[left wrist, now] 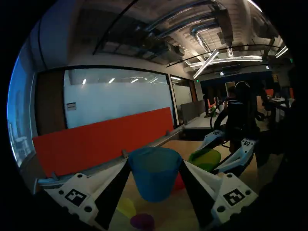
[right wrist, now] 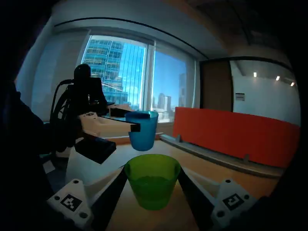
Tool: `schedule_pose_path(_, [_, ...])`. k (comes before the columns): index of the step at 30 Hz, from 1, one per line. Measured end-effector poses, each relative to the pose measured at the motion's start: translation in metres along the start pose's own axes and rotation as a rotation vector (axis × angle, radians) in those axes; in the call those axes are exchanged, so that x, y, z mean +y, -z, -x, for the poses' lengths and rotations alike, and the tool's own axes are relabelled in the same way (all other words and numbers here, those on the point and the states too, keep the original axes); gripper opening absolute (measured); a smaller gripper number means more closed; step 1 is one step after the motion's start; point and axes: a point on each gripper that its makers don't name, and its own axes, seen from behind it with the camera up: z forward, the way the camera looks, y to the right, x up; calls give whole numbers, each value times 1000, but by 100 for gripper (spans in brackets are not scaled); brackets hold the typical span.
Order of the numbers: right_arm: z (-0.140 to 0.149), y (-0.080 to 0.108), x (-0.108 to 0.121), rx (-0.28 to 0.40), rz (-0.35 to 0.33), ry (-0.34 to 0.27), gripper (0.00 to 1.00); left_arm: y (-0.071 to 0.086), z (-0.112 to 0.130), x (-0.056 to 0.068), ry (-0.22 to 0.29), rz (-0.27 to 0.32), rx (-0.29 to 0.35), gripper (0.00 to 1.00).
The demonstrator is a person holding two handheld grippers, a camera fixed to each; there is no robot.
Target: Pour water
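My left gripper (left wrist: 155, 174) is shut on a translucent blue cup (left wrist: 154, 172), held upright above the wooden table (left wrist: 184, 148). In the right gripper view the same blue cup (right wrist: 142, 130) hangs between the left gripper's fingers (right wrist: 133, 126), farther off and higher. My right gripper (right wrist: 153, 181) is shut on a green cup (right wrist: 152, 180), upright, with liquid in its lower part. In the left gripper view the green cup (left wrist: 205, 158) shows to the right, between the right gripper's white fingers (left wrist: 238, 156).
An orange partition (left wrist: 104, 140) with a metal rail runs along the table's far edge. Yellow (left wrist: 126, 207), purple (left wrist: 142, 221) and red (left wrist: 178, 181) items lie on the table below the blue cup. Large windows (right wrist: 127, 73) stand behind the left gripper. A chair (left wrist: 240, 111) stands behind.
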Motion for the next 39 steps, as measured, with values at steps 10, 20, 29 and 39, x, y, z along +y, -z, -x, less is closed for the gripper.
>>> schedule_pose_path(10, [13,10,13,-34,29,-11,91,15,33,1,38,-13,-42,88])
schedule_pose_path(20, [23,25,25,-60,61,-16,91,27,63,3,72,-13,-92,88])
schedule_pose_path(29, [34,32,30,-90,68,-18,91,29,85,14,74,10,-138,88])
schedule_pose_path(39, [53,34,34,-144,62,-27,91,23,105,30,74,61,-184,88])
